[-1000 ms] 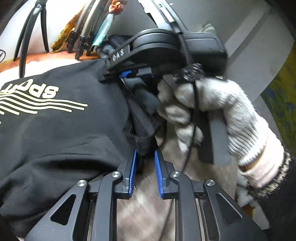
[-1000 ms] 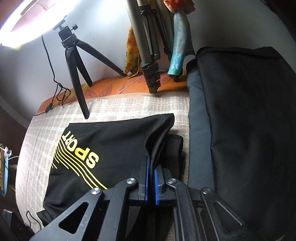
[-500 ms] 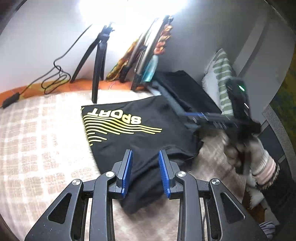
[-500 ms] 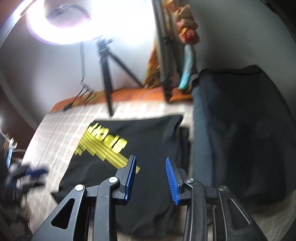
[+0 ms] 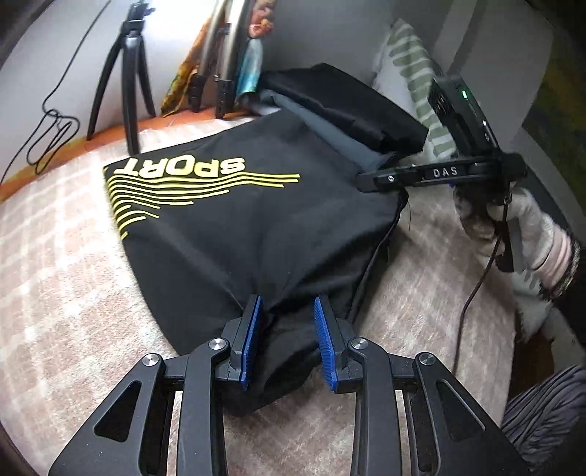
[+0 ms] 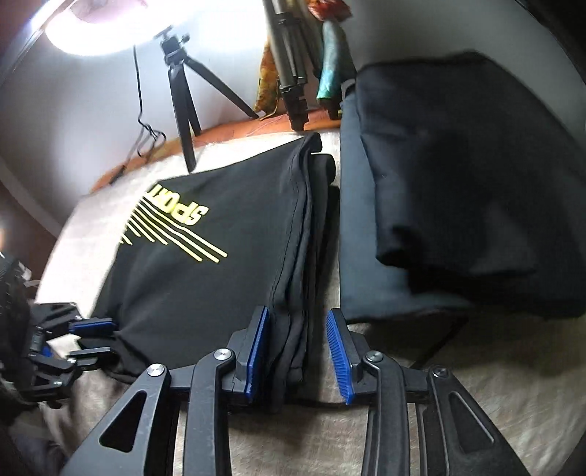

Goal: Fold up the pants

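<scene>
- The left claw (image 5: 287, 338) is spread wide, its blue pads on either side of a bunched near corner of the black pants (image 5: 234, 219); cloth lies between the pads but is not pinched.
- The right claw (image 6: 298, 351) is also spread, straddling the stacked folded edge of the pants (image 6: 205, 263); the left pad touches the cloth, the right pad stands clear of it.
- The pants lie folded flat on the bed (image 5: 62, 293), which has a pale checked cover. The yellow "SPORT" print with wavy stripes faces up, toward the far left part of the cloth.
- From the left wrist view the right claw (image 5: 373, 180) shows side-on at the pants' right edge, held by a hand in a white knit glove (image 5: 512, 223) with a cable hanging from it.
- From the right wrist view the left claw (image 6: 91, 338) shows at the pants' near left corner, somewhat blurred.
- A pile of dark folded clothes (image 6: 468, 183) lies just beside the pants on the right, on top of a grey piece.
- A small black tripod (image 6: 183, 102) stands on the bed by the wall, under a bright ring light (image 6: 91, 29); a larger tripod's legs (image 6: 289, 73) are next to it.
- A striped pillow (image 5: 414, 73) leans behind the dark pile.
</scene>
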{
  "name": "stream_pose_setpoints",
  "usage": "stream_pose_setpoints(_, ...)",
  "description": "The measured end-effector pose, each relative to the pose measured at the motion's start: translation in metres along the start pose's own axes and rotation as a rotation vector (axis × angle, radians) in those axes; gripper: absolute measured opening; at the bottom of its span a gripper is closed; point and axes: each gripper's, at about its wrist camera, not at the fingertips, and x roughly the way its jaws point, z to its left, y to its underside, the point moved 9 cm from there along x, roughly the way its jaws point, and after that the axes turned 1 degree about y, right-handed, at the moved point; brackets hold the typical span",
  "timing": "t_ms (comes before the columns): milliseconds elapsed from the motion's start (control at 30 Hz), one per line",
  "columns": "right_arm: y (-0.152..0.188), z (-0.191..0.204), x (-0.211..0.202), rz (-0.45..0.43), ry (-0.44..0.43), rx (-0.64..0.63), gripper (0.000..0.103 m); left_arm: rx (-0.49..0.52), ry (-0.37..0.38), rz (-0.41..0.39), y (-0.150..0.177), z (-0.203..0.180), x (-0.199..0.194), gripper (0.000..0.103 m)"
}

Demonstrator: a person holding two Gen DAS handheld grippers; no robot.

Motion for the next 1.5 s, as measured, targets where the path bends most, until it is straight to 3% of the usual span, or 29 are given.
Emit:
stream_pose_setpoints(33, -0.001, -0.001, -0.003, -0.002, -0.036, 0.025, 0.039, -0.023, 0.012, -0.002, -0.002, 0.002, -0.006, 0.027)
stream_pose_setpoints(67, -0.002, -0.002, -0.004, 0.0, -0.076, 0.052, 0.05, -0.034, 0.021, -0.01, -0.003, 0.004, -0.012, 0.032)
stream_pose_setpoints(100, -0.004, -0.002, -0.005, -0.002, -0.122, 0.082, 0.061, -0.047, 0.029, -0.023, -0.006, 0.007, -0.018, 0.044)
stream_pose_setpoints(167, -0.004, -0.002, -0.006, 0.003, -0.168, 0.128, 0.069, -0.095, 0.029, -0.06, -0.014, 0.02, -0.033, 0.064)
stream_pose_setpoints(333, -0.008, -0.005, 0.003, 0.033, -0.204, 0.219, 0.072, -0.328, 0.07, -0.113, -0.03, 0.072, -0.046, 0.064)
stream_pose_setpoints(467, -0.013, -0.007, 0.015, 0.053, -0.199, 0.247, 0.072, -0.455, 0.097, -0.079, -0.036, 0.102, -0.028, 0.064)
stream_pose_setpoints(533, -0.016, -0.003, 0.023, 0.062, -0.158, 0.225, 0.072, -0.491, 0.101, -0.062, -0.037, 0.111, -0.016, 0.064)
stream_pose_setpoints(600, -0.023, 0.001, 0.029, 0.054, -0.131, 0.202, 0.08, -0.509, 0.094, -0.051, -0.037, 0.117, -0.006, 0.064)
stream_pose_setpoints(733, -0.032, 0.006, 0.038, 0.029, -0.112, 0.184, 0.081, -0.515, 0.122, -0.078, -0.045, 0.117, 0.003, 0.064)
stream_pose_setpoints(933, -0.039, 0.006, 0.043, -0.022, -0.187, 0.205, 0.057, -0.521, 0.173, -0.129, -0.055, 0.119, 0.01, 0.063)
stream_pose_setpoints(1000, -0.038, 0.001, 0.043, -0.025, -0.21, 0.227, 0.044, -0.51, 0.176, -0.133, -0.057, 0.117, 0.012, 0.06)
stream_pose_setpoints(1067, -0.036, -0.001, 0.042, -0.012, -0.23, 0.225, 0.038, -0.497, 0.16, -0.125, -0.056, 0.116, 0.013, 0.05)
stream_pose_setpoints(1167, -0.033, -0.002, 0.042, 0.012, -0.217, 0.182, 0.035, -0.514, 0.173, -0.123, -0.055, 0.121, 0.016, 0.039)
stream_pose_setpoints(1267, -0.039, 0.0, 0.044, -0.006, -0.25, 0.219, 0.048, -0.537, 0.167, -0.119, -0.056, 0.127, 0.022, 0.02)
stream_pose_setpoints(1300, -0.041, 0.001, 0.045, -0.016, -0.248, 0.221, 0.045, -0.544, 0.165, -0.116, -0.057, 0.127, 0.024, 0.013)
stream_pose_setpoints(1367, -0.042, 0.003, 0.049, -0.028, -0.201, 0.204, 0.028, -0.555, 0.16, -0.11, -0.057, 0.129, 0.027, 0.011)
stream_pose_setpoints(1500, -0.041, 0.011, 0.042, -0.063, -0.142, 0.154, 0.024, -0.515, 0.126, -0.123, -0.06, 0.123, 0.024, 0.007)
